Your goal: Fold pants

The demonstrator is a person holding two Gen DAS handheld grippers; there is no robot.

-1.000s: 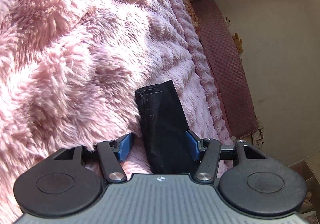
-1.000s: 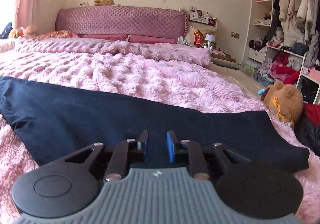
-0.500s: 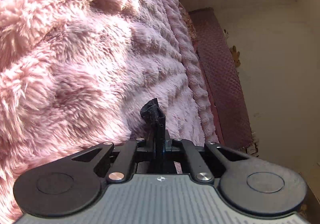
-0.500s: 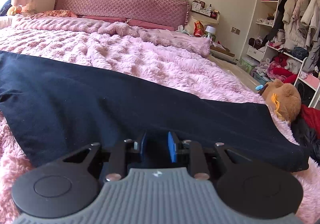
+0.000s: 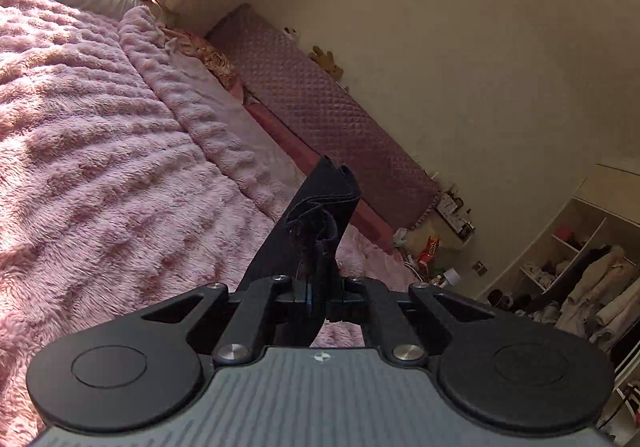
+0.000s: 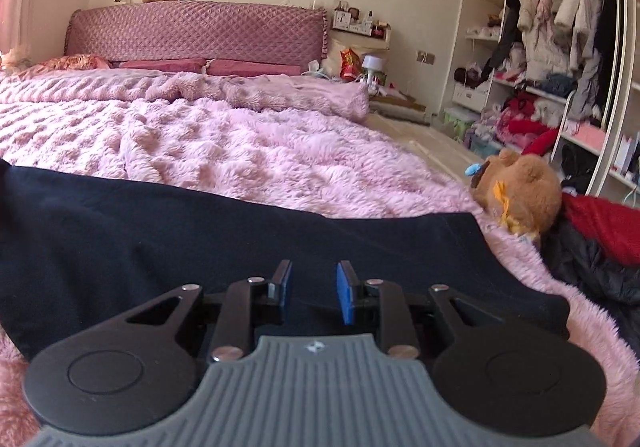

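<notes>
Now, wardrobe shelves (image 6: 560, 59) crammed with coats; dark navy pants (image 6: 200, 239) spread flat across the pink bed (image 6: 240, 143). Left gripper (image 5: 316, 287) pinches a bunched hem, lifted; right gripper (image 6: 314, 291) hovers part-open, empty, above them.

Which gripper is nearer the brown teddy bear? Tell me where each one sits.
Right. The right gripper hovers over the pants, with the teddy bear just beyond to its right; the left gripper shows no bear.
</notes>
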